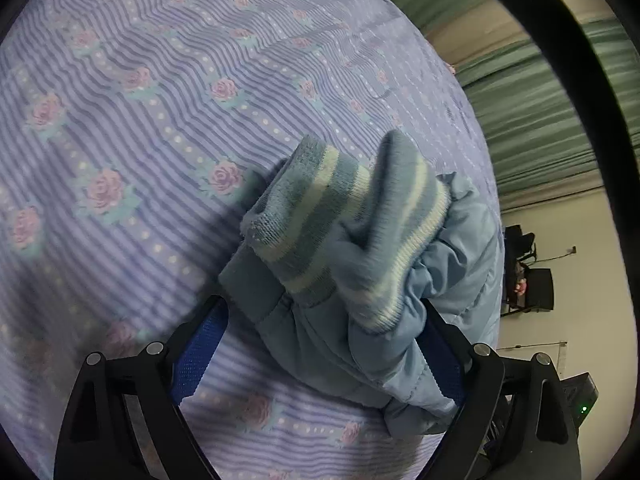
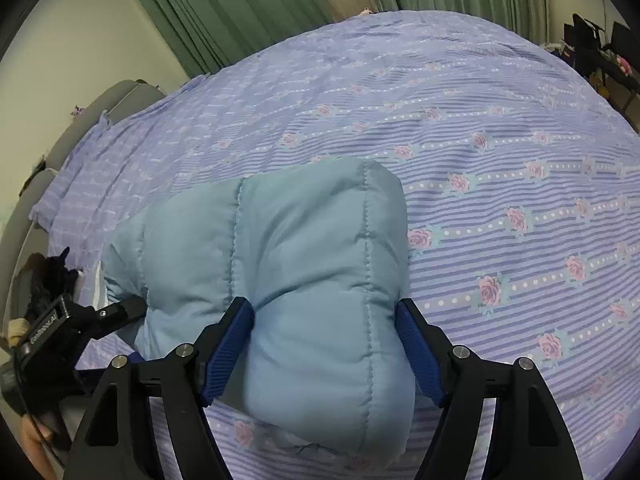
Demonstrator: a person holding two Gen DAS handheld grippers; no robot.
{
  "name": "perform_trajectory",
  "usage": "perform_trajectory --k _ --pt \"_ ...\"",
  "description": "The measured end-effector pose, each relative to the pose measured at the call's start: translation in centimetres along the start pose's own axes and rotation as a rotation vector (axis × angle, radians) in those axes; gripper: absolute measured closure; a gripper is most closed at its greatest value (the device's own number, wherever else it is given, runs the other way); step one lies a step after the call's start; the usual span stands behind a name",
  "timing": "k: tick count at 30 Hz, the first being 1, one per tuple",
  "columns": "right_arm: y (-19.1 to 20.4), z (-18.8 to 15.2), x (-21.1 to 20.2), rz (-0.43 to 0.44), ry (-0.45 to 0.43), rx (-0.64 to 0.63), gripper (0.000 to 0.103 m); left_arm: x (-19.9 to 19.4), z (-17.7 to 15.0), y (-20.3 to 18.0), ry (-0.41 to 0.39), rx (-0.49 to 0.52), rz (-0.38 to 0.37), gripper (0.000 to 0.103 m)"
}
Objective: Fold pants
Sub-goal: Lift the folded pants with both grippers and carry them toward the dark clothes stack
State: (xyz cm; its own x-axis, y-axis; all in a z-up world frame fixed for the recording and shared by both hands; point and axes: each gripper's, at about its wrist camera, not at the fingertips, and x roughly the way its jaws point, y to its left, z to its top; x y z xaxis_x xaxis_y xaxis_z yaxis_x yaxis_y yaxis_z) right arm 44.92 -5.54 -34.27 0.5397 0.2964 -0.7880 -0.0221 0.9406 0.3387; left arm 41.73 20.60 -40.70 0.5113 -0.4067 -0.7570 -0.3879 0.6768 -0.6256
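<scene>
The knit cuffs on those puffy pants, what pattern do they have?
The cuffs are blue-grey with cream stripes, clearest in the left wrist view.

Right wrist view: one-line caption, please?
Right gripper straddles puffy light-blue quilted pants on a floral bedspread.

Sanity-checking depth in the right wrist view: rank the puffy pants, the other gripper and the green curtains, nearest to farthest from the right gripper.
1. Puffy pants: between the right gripper fingers, padding bulging forward.
2. Left gripper: lower left, at the pants' far-left end.
3. Green curtains: top, beyond the bedspread.
</scene>
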Motion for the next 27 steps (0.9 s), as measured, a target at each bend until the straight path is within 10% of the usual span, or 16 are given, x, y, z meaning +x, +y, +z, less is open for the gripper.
perform_trajectory --k 14,27 --pt "-0.7 -0.1 1.5 0.033 0.008 0.070 0.027 1.1 0.4 1.2 -0.029 0.007 -0.100 0.034" --pt "1.5 0.0 -2.8 -0.040 -0.020 -0.003 0.058 -3.2 -1.2 -4.6 -0.078 0.288 -0.011 0.055"
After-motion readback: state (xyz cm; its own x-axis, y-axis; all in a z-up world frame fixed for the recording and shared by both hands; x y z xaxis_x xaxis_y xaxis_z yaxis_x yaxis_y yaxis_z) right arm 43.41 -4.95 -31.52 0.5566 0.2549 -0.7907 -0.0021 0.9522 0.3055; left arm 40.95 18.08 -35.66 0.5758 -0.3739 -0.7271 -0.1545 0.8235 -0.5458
